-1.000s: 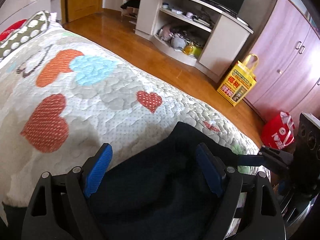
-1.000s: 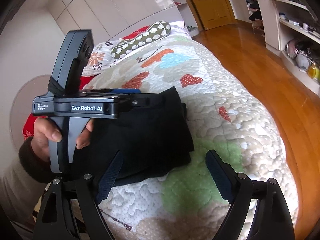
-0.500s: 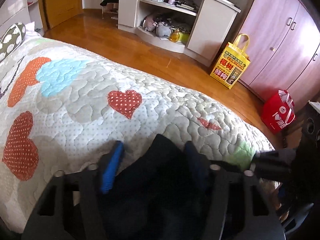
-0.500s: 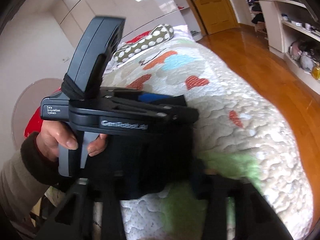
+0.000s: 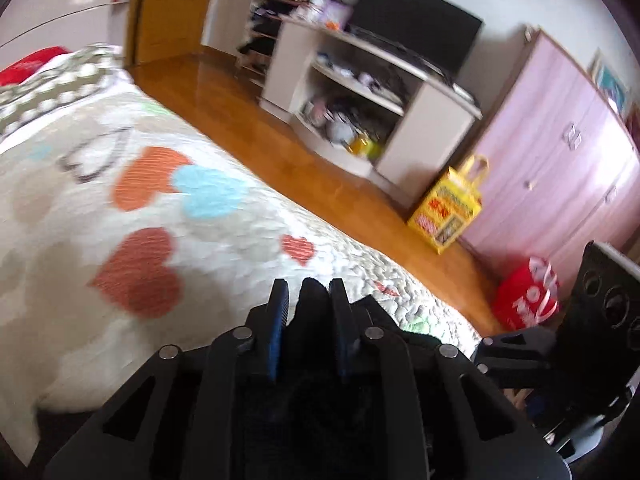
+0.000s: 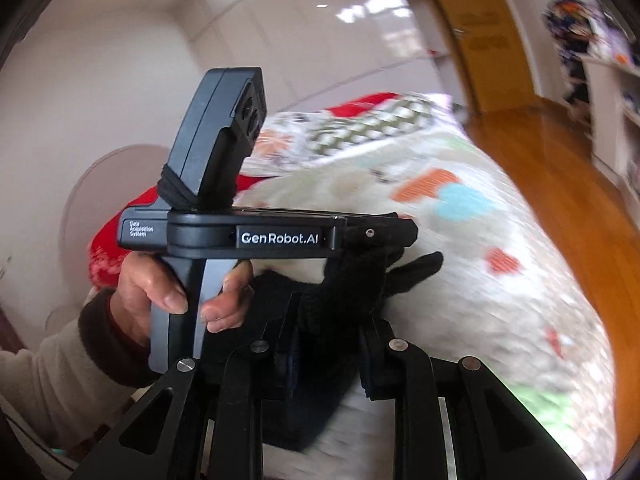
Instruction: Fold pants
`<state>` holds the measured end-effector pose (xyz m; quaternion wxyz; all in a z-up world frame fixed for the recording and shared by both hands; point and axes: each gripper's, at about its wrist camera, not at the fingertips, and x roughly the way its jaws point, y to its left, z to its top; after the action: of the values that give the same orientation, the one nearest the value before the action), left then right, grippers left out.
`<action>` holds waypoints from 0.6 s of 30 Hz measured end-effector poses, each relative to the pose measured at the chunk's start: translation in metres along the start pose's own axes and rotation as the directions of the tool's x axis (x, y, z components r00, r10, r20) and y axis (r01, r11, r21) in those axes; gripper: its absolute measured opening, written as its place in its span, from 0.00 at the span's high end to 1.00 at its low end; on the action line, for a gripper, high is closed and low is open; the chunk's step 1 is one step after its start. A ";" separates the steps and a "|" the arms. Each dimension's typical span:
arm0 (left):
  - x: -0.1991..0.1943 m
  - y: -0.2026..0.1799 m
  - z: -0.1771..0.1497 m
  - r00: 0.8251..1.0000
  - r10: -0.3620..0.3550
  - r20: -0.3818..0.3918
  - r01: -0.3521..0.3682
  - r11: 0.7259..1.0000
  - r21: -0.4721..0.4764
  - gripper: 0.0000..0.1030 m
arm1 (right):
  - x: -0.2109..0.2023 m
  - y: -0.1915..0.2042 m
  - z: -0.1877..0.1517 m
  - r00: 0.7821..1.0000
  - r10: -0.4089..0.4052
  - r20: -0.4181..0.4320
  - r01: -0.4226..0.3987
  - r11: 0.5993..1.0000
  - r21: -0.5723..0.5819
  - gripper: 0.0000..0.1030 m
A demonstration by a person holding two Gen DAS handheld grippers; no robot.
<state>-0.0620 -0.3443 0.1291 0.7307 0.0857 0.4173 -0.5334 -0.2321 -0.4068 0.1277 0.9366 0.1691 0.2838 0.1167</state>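
The black pants (image 5: 314, 300) are pinched between the blue pads of my left gripper (image 5: 310, 304), which is shut on them above the heart-print quilt (image 5: 160, 216). In the right wrist view my right gripper (image 6: 332, 332) is shut on the same black pants (image 6: 352, 280), lifted off the quilt (image 6: 500, 300). The left gripper's body (image 6: 280, 236) shows there too, held by a hand, its jaws closed on the fabric just above my right fingers. More dark cloth hangs below, partly hidden by the gripper frames.
The bed edge runs along a wooden floor (image 5: 280, 152). A white TV shelf (image 5: 360, 100), a yellow bag (image 5: 452, 208), a red bag (image 5: 528, 300) and a pink wardrobe (image 5: 560, 168) stand beyond. Pillows (image 6: 372, 128) lie at the bed's head.
Both grippers went from open around the folded pants to shut on them. The pants have been lifted off the quilt, and both views are blurred by movement.
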 end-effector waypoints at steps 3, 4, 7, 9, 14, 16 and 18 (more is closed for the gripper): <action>-0.032 0.025 -0.015 0.998 0.058 0.033 -0.056 0.997 -0.055 0.83 | 0.032 0.037 0.002 0.997 0.051 -0.050 -0.054 0.996 -0.073 0.78; -0.040 0.035 -0.022 0.996 0.084 0.037 -0.081 0.994 -0.077 0.83 | 0.042 0.046 -0.001 0.995 0.068 -0.069 -0.074 0.993 -0.088 0.78; -0.070 0.072 -0.055 0.985 0.164 0.047 -0.153 0.972 -0.178 0.82 | 0.084 0.076 -0.015 0.982 0.101 -0.162 -0.125 0.981 -0.146 0.78; -0.080 0.088 -0.075 0.979 0.202 0.035 -0.189 0.955 -0.230 0.78 | 0.115 0.088 -0.030 0.969 0.105 -0.226 -0.141 0.979 -0.149 0.71; -0.113 0.121 -0.131 0.963 0.268 0.040 -0.232 0.892 -0.388 0.43 | 0.139 0.095 -0.051 0.923 0.188 -0.336 -0.228 0.970 -0.083 0.52; -0.121 0.124 -0.146 0.960 0.276 0.046 -0.232 0.877 -0.420 0.42 | 0.119 0.087 -0.039 0.926 0.223 -0.303 -0.257 0.964 -0.075 0.39; -0.128 0.121 -0.159 0.957 0.283 0.059 -0.229 0.864 -0.448 0.34 | 0.101 0.073 -0.028 0.957 0.173 -0.235 -0.197 0.977 -0.085 0.35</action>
<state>-0.0517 -0.1124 0.0786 0.8197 -0.0583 0.4654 -0.3288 -0.1746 -0.3008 0.0845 0.8909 0.1299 0.3647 0.2375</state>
